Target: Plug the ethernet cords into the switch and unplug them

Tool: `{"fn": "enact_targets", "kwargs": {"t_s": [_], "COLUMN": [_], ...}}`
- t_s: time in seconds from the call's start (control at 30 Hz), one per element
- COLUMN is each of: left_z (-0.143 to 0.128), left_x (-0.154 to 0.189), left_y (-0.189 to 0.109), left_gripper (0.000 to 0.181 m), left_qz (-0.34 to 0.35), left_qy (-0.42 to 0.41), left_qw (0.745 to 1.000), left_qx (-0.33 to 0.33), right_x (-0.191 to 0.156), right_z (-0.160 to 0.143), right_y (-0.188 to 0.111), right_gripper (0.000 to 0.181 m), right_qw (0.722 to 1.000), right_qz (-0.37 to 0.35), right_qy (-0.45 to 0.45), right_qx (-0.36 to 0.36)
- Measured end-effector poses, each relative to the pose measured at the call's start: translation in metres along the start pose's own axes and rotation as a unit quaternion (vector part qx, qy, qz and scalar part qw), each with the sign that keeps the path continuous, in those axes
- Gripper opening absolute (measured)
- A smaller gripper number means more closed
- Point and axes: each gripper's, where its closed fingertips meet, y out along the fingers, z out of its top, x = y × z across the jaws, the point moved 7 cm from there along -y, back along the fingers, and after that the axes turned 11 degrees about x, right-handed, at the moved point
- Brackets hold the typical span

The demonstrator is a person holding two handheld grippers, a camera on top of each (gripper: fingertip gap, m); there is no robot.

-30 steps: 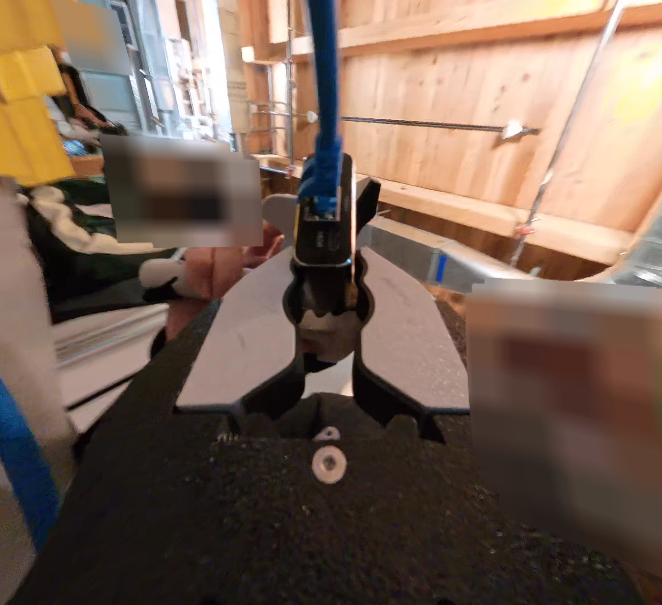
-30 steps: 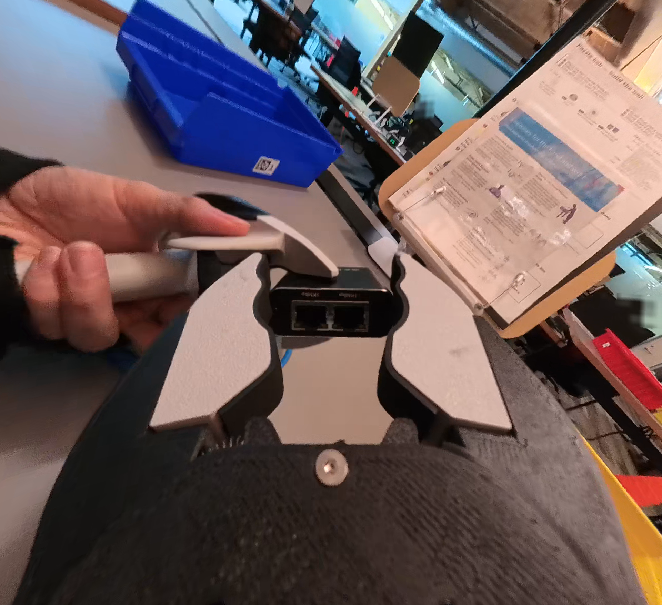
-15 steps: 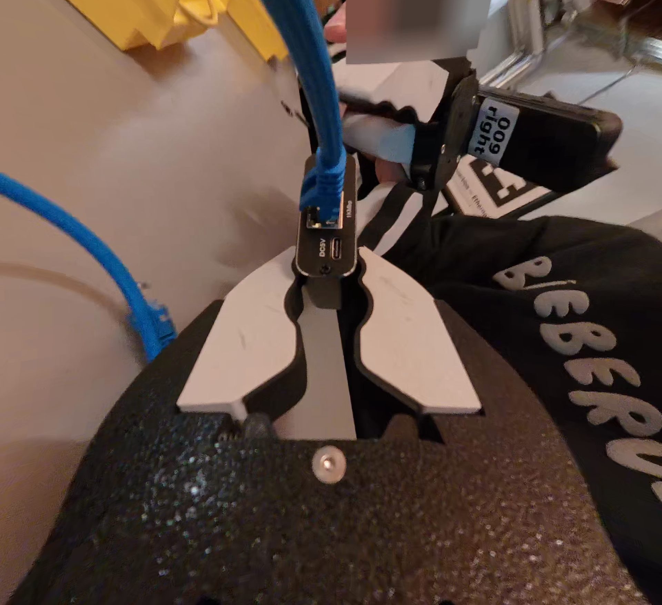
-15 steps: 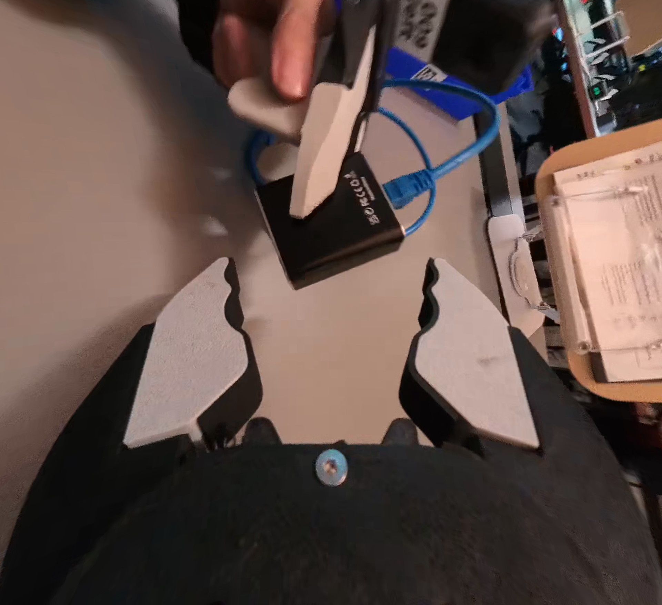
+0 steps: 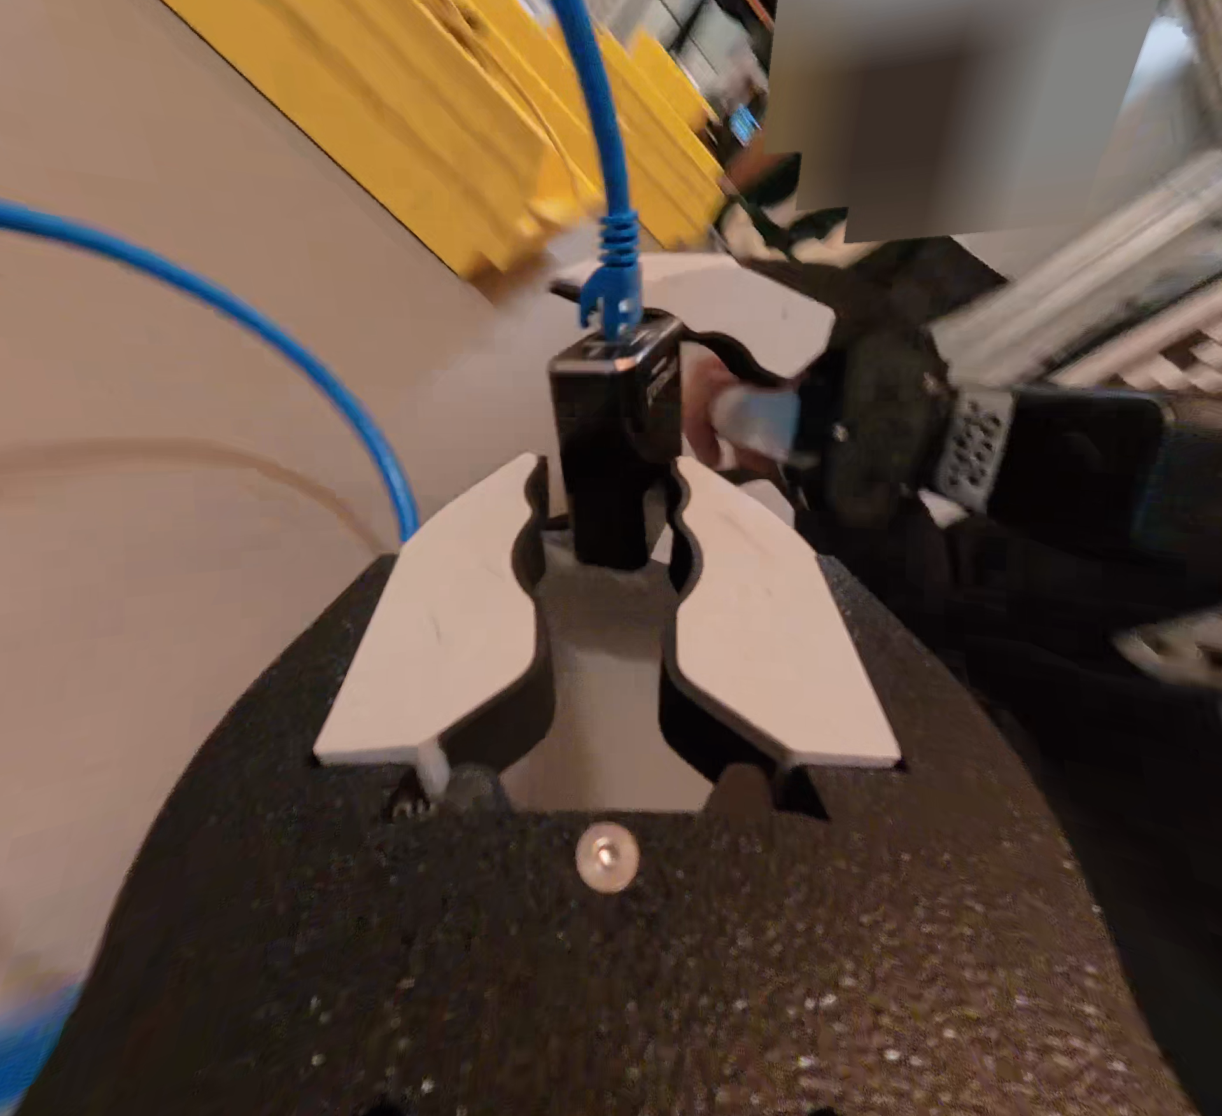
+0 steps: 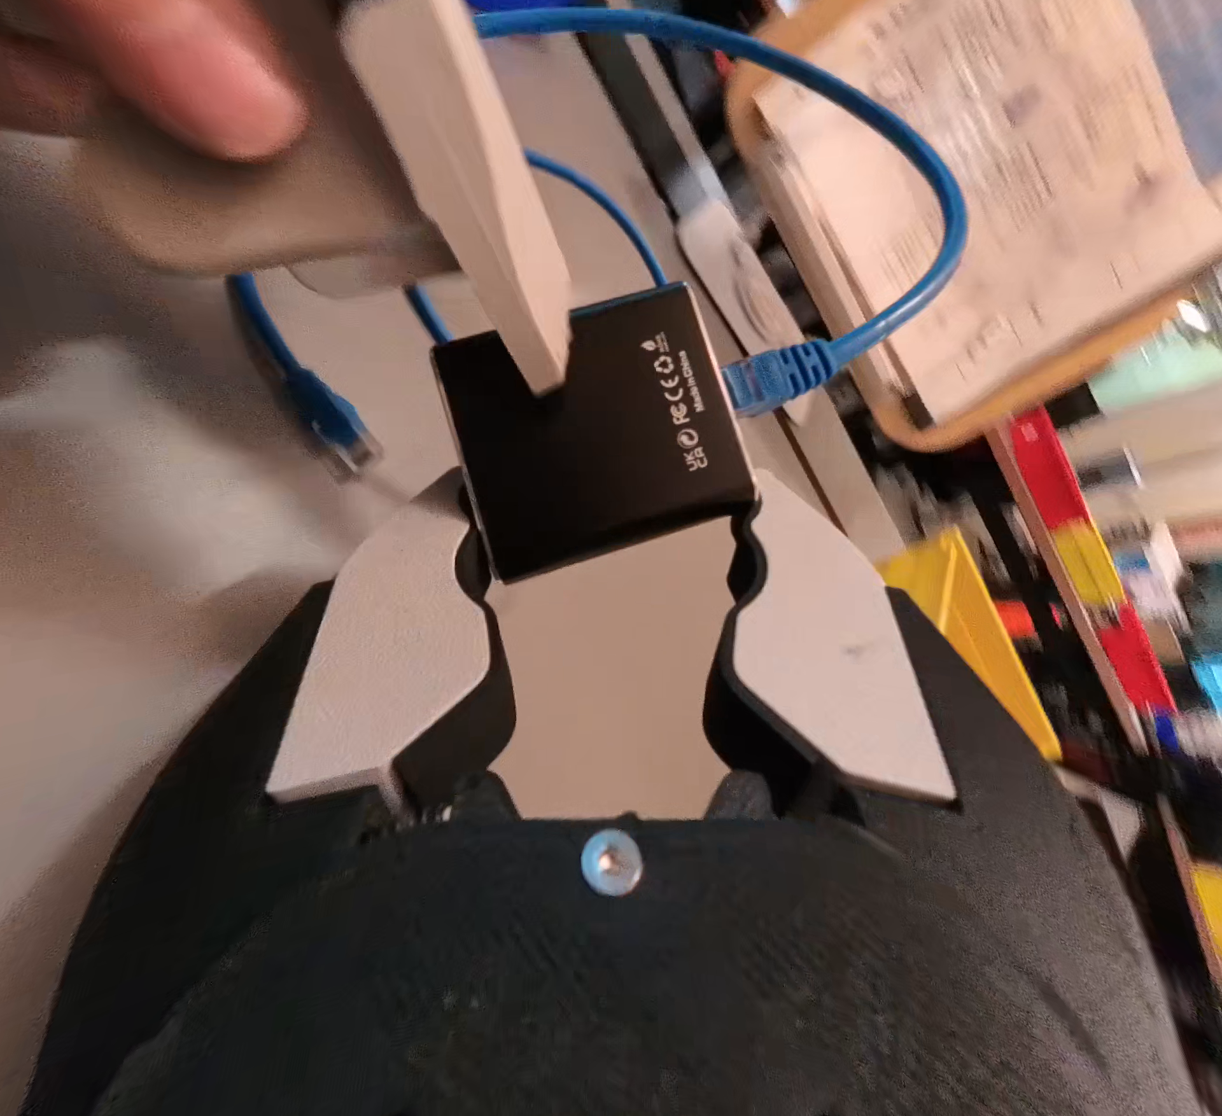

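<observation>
Regripping the black switch (image 6: 595, 443) between plug-ins, by the look of it. Left claw (image 5: 611, 489) clamped flat across the two broad faces of the switch, holding it over the grey tabletop (image 5: 198, 555). One blue ethernet cord (image 5: 611, 264) already seated in a port; second plug (image 6: 337, 423) loose just beside the switch, not in anything. Right claw (image 6: 608, 509) narrowed to roughly switch width, fingertips flanking the near corners and apparently touching. Can't tell through the blur whether really pinching or just lined up. Judging from that: partway through the plugging half, unplugging not started. Next move probably calls for holding the switch rock steady with one claw, freeing the other, grabbing that loose plug by the boot, matching the clip side to a free port, then pushing straight in until latched. Worth watching the seated cord too, easy to tug sideways while swapping grips.
</observation>
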Motion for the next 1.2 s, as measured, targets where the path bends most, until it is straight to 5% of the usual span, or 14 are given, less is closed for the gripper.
{"fn": "enact_targets", "kwargs": {"t_s": [0.13,0.27,0.53,0.8,0.93,1.03,1.2], "left_z": [0.016,0.007,-0.009,-0.012,-0.003,0.002,-0.013], "left_x": [0.003,0.019,0.010,0.002,0.002,0.012,0.027], "left_y": [0.000,0.015,0.031,0.026,0.011,0.001,-0.004], "left_gripper": [0.068,0.074,0.068,0.063,0.063,0.063,0.063], "left_qz": [0.163,0.199,0.104,0.085,0.061,0.014,-0.084], "left_qy": [0.118,0.164,0.076,0.115,0.174,0.232,0.294], "left_qw": [0.976,0.965,0.991,0.990,0.983,0.972,0.951], "left_qx": [0.083,0.053,0.028,-0.004,0.015,0.013,-0.053], "right_x": [0.009,0.003,-0.012,-0.015,-0.002,0.012,0.010], "right_z": [-0.012,-0.006,0.011,0.015,0.016,0.017,0.024], "right_y": [0.001,0.001,0.000,0.002,-0.012,-0.023,-0.033], "right_gripper": [0.072,0.071,0.070,0.069,0.096,0.100,0.074], "right_qw": [0.991,0.987,0.988,0.982,0.988,0.935,0.853], "right_qz": [-0.078,-0.093,-0.057,-0.035,0.079,0.172,0.281], "right_qy": [-0.056,-0.099,-0.144,-0.187,0.005,0.209,0.282], "right_qx": [-0.088,-0.081,-0.018,-0.002,0.129,0.229,0.337]}}
